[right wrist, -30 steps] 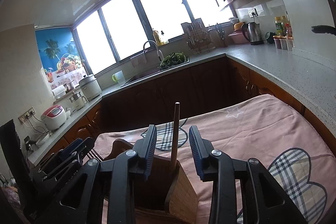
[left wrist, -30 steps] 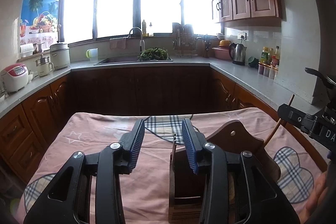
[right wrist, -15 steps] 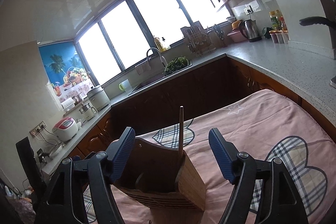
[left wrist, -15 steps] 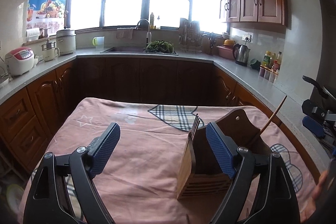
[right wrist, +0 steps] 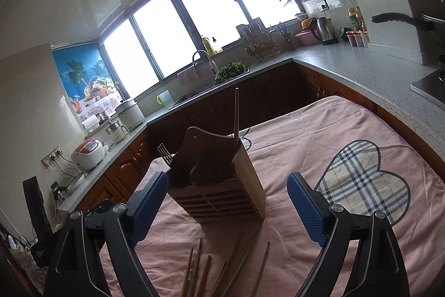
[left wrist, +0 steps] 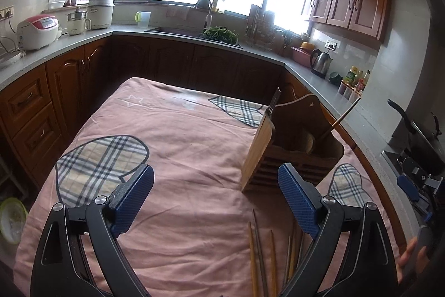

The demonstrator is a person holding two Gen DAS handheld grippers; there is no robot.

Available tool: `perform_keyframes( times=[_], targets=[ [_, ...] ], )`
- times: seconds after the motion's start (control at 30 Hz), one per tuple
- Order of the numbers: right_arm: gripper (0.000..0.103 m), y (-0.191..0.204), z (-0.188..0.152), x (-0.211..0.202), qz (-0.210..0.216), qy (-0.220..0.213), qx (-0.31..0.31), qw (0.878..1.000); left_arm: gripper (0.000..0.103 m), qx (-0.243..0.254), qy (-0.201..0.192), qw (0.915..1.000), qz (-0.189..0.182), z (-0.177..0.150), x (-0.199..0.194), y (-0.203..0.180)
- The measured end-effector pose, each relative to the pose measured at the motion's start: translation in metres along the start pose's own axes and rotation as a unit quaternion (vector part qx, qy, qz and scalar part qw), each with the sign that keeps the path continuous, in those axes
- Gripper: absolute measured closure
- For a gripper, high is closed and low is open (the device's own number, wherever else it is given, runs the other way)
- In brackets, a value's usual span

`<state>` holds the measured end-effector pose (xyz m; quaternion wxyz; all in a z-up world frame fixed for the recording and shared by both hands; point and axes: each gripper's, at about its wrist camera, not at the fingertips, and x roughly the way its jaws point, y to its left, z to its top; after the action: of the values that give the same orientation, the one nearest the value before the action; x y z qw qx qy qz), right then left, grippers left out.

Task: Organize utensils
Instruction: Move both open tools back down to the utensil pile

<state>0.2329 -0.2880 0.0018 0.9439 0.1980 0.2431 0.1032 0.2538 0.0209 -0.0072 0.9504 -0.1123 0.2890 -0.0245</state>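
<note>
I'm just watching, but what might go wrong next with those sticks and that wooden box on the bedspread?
1. The chopsticks lie close together on the soft pink cloth; open jaws may pinch several at once, or the fabric.
2. The wooden holder stands on wrinkled cloth with a chopstick and fork sticking up; a bump from the right gripper or left gripper could tip it.

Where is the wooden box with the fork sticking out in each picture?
Left wrist: the holder stands right of centre on the pink cloth, just beyond the open left gripper's right finger.
Right wrist: the holder stands at centre, between the open right gripper's fingers but farther off.
Shared landmark: the fork poking up at the holder's left end.
</note>
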Motion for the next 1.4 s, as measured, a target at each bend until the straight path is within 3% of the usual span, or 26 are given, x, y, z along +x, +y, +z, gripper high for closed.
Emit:
perform_keyframes(
  times=[0.67, 1.17, 1.4],
  targets=[
    [0.014, -0.01, -0.06, -0.042, -0.033, 0.056, 0.005, 0.998, 0.01, -0.001, 0.056, 0.9984, -0.005, -0.056, -0.029, 0.008],
    [0.015, -0.007, -0.078, -0.014, -0.052, 0.108, -0.017, 0.993, 0.01, 0.04, 0.109, 0.9932, -0.005, -0.071, 0.004, -0.008],
    [0.032, -0.012, -0.082, 0.015, -0.064, 0.134, -0.021, 0.989, 0.015, 0.052, 0.136, 0.9894, -0.005, -0.075, 0.03, -0.014]
  ],
)
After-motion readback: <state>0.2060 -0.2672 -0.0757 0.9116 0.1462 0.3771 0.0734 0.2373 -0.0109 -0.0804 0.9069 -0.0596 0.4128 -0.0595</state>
